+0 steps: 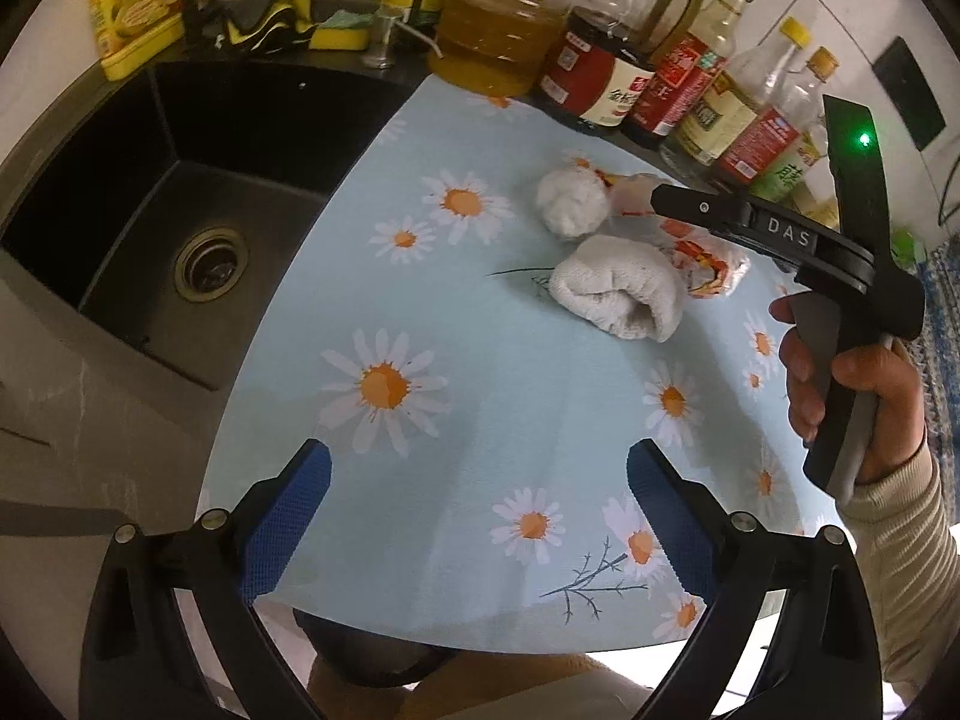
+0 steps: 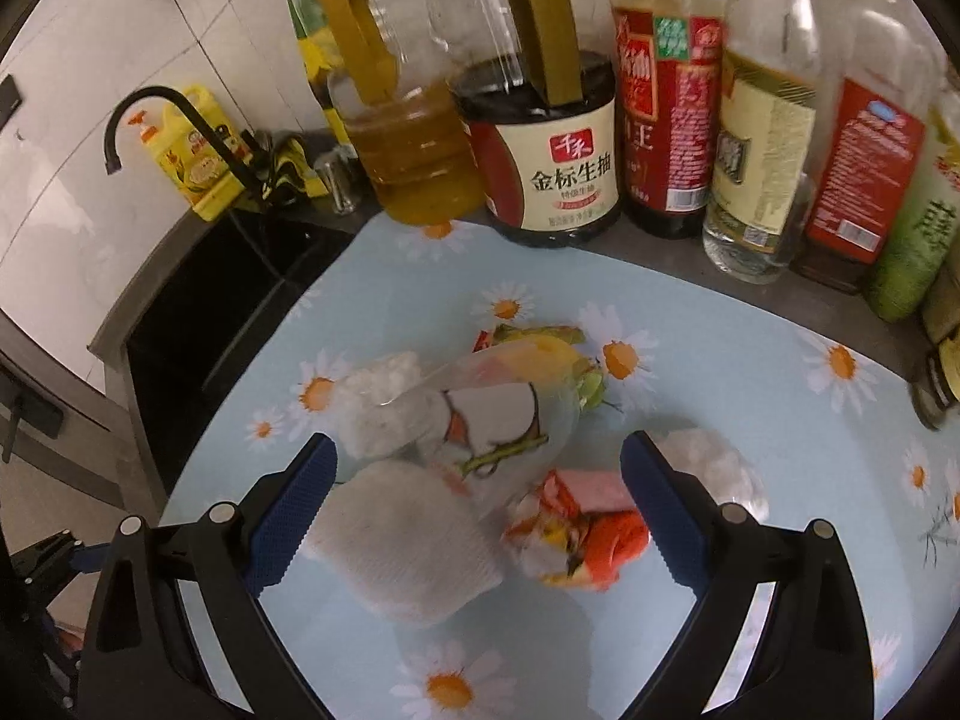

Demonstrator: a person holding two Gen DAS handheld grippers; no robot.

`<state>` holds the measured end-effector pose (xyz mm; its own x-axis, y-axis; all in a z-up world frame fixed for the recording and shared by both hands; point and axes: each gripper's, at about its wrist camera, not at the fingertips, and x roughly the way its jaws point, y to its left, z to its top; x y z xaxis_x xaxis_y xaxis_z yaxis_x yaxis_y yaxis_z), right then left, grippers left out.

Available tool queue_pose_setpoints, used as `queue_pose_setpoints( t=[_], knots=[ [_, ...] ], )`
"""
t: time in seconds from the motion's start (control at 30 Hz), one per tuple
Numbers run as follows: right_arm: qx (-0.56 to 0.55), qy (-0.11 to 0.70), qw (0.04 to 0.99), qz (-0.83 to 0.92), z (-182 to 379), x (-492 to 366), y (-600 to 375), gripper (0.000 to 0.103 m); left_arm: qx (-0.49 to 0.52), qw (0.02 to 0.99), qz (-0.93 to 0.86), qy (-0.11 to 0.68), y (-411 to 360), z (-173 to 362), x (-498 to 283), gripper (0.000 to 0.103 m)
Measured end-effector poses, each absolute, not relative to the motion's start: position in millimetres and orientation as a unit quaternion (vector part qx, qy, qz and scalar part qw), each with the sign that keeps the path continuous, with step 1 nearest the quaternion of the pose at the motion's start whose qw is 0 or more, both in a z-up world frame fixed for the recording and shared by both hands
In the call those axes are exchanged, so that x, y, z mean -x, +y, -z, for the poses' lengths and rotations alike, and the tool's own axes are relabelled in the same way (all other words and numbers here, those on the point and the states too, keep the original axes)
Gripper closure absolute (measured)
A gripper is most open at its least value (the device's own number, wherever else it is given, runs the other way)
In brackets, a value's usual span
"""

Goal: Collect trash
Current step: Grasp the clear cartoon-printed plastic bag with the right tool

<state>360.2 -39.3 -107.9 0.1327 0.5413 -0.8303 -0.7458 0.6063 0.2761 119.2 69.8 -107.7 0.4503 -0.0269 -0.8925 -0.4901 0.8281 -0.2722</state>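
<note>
Trash lies on a light blue daisy-print mat [image 1: 480, 420]. Two crumpled white tissue wads show in the left wrist view, one farther [image 1: 570, 204] and one nearer [image 1: 618, 294], with a crumpled orange-printed wrapper [image 1: 714, 267] beside them. My left gripper [image 1: 479, 525] is open and empty, well short of the trash. My right gripper [image 2: 477, 519] is open and hangs over the pile: a large tissue wad [image 2: 408, 546], a clear printed plastic wrapper [image 2: 486, 414], a red and yellow wrapper [image 2: 582, 531], another wad [image 2: 384, 402]. It also shows in the left wrist view [image 1: 660, 204].
A black sink [image 1: 150, 222] with a drain lies left of the mat. Oil and sauce bottles [image 2: 552, 138] line the back edge. A yellow detergent bottle [image 1: 135, 6], sponge [image 1: 339, 36] and black faucet [image 2: 156, 114] stand behind the sink.
</note>
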Motion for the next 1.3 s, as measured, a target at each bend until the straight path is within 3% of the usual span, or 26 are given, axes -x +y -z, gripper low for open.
queue_pose_setpoints(
  t=[0.2,0.5,0.93,1.3],
  knots=[
    [0.113,0.510,0.733,-0.435,120,-370,-30,0.011,0.271,0.805,-0.157,0.504,69,113,-118,0.007],
    [0.129,0.530,0.721,-0.427,134,-379,-19,0.040,0.274,0.797,-0.164,0.512,67,120,-121,0.007],
    [0.067,0.502,0.730,-0.460,106,-379,-48,0.042,0.269,0.797,-0.148,0.521,57,125,-141,0.007],
    [0.019,0.484,0.747,-0.456,68,-374,-105,0.041,0.216,0.820,-0.092,0.522,36,111,-212,0.007]
  ],
)
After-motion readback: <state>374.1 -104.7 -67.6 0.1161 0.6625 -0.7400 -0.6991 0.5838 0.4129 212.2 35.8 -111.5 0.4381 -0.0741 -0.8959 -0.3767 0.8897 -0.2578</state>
